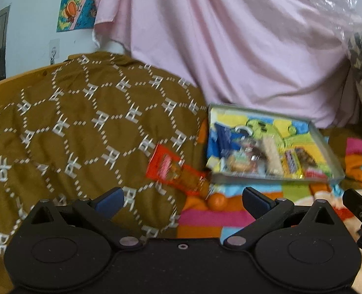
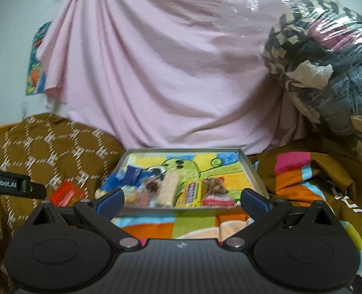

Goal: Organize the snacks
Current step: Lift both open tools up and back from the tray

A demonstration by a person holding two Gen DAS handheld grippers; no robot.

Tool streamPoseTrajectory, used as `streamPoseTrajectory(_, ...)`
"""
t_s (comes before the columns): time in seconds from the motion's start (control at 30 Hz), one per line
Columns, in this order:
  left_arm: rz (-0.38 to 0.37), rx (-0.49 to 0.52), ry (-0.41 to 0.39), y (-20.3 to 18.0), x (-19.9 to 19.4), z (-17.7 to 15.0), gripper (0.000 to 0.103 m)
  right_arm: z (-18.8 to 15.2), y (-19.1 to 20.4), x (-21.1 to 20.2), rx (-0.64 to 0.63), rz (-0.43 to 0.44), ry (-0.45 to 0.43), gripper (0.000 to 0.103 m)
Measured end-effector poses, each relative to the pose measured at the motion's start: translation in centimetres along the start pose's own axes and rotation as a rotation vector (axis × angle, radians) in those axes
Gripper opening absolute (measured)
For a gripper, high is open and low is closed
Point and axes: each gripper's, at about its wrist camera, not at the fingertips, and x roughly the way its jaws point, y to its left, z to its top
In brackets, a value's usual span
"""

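Both grippers stand wide open and empty. Left gripper: its jaws are spread above the bed's surface, with the orange-red snack packet lying just ahead, between the fingers' lines of reach. Right gripper: its jaws are equally spread and frame the near wall of the snack tray.

The packet rests outside the tray, beside the tray's near-left corner, partly on the brown patterned quilt and partly on the striped multicoloured bedspread. A small orange ball-like object lies just in front of it; what it is cannot be told. Inside the tray, several wrapped snacks crowd the near edge, while the far half shows only the printed cartoon liner.

Judged risks: the bedding is soft and uneven, so a downward press may sink the packet into a fold rather than seat it between the fingers; the slick wrapper may slip from a shallow pinch; the round object could roll if nudged; the light tray may tip or slide on the bedding if its wall is struck. Both views are motion-blurred, so fine placement is uncertain.
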Motion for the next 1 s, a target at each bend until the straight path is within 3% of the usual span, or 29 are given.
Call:
streamPoseTrajectory(0.33,0.006,-0.034,0.070,3.0,-2.1,-3.2,0.102,-2.9,3.1,-2.1,0.007,0.139,0.159,0.103)
streamPoseTrajectory(0.77,0.112,-0.106,0.197,5.6,-1.6,-5.6,0.102,-4.6,4.4,-2.1,-0.010,0.146,0.240,0.103)
streamPoseTrajectory(1.0,0.115,-0.105,0.226,5.4,-1.1,-5.6,0.102,-4.9,4.8,-1.8,-0.023,0.142,0.256,0.103)
